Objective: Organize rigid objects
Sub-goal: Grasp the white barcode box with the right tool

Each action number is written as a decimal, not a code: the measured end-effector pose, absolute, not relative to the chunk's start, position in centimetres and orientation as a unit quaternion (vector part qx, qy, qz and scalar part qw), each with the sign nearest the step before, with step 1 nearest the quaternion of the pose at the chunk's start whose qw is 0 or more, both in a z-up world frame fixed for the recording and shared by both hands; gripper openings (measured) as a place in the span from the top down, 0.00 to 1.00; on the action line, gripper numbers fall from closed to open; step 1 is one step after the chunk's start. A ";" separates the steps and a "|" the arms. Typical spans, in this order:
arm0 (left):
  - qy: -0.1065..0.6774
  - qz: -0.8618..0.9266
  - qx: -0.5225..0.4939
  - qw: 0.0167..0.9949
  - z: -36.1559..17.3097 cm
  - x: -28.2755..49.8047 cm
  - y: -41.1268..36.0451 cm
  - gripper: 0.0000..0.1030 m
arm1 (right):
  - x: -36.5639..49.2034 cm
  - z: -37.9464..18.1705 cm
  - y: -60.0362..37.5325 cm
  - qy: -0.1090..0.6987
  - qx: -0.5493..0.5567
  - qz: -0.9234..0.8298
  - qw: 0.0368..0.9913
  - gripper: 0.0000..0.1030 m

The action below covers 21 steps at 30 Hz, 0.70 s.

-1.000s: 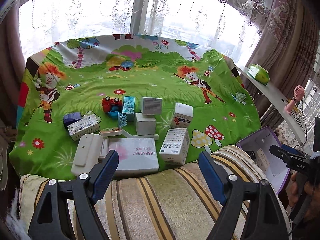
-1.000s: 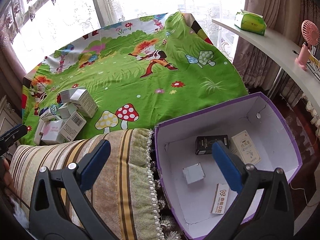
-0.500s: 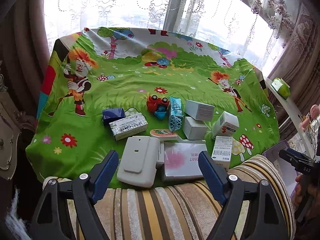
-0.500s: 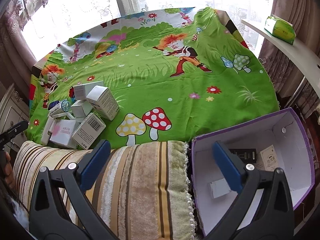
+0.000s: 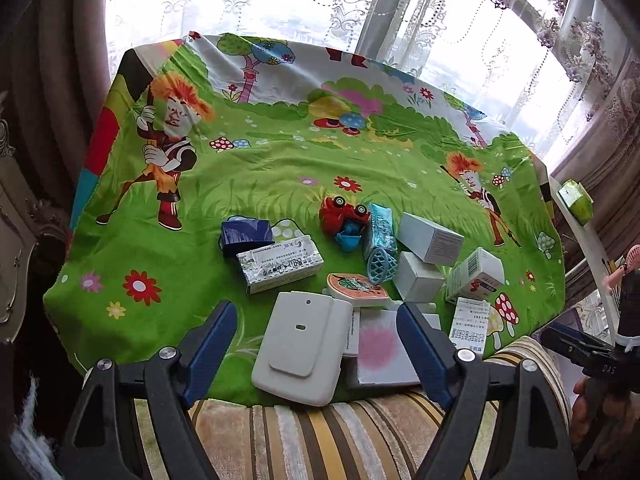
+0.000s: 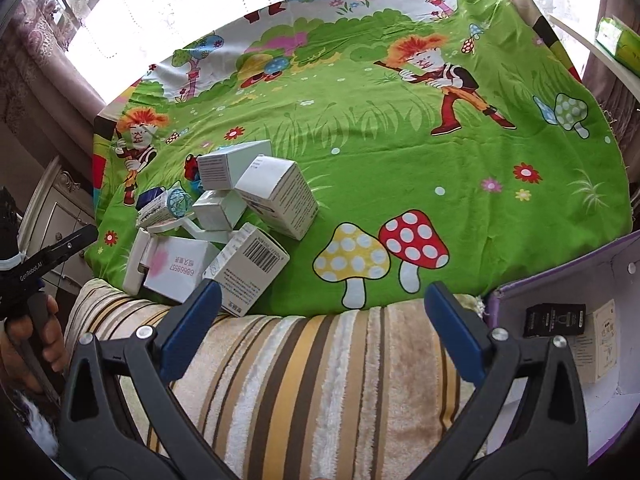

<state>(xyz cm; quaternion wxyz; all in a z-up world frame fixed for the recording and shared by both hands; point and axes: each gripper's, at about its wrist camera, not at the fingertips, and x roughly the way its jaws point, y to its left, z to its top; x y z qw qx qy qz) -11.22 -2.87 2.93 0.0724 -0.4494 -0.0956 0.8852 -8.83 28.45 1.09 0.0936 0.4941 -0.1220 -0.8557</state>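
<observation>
Lace-curtained window behind, both claws swing from the storage box toward the clutter.

Left claw, wide and empty, now frames the grey case at the cartoon sheet's near edge; right claw, also wide, has left the purple box, probably holding earlier items, at its right. Next pickup looks imminent.

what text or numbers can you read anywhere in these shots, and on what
"68868557", upside down, on the white box with the pink flower
"GenRobot.AI" on the left tongs
"DAS" on the right tongs
Barcode box: print too small to read
Green-and-white carton: print blurred
Black box in the purple bin: unreadable
</observation>
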 end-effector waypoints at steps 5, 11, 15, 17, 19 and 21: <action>-0.123 0.872 -0.469 0.067 1.9 -12.5 -3.5 0.20 | -10.6 -0.3 26.3 -0.136 0.520 -0.836 0.112 0.01; -0.164 0.858 -0.481 0.074 1.3 -13.7 -4.1 0.20 | -12.5 -2.0 25.0 -0.156 0.548 -0.813 0.119 0.01; -0.162 0.856 -0.480 0.104 1.5 -14.5 -2.6 0.24 | -13.3 -2.7 24.8 -0.172 0.557 -0.805 0.116 0.01; -0.157 0.851 -0.486 0.119 1.3 -15.3 -1.6 0.36 | -13.6 -3.0 24.6 -0.177 0.559 -0.801 0.115 0.01; -0.156 0.846 -0.492 0.134 1.1 -16.0 -0.7 0.40 | -13.8 -3.2 24.4 -0.177 0.562 -0.800 0.114 0.01; -0.155 0.845 -0.495 0.131 0.8 -16.5 -0.3 0.40 | -14.0 -3.3 24.1 -0.175 0.563 -0.799 0.115 0.01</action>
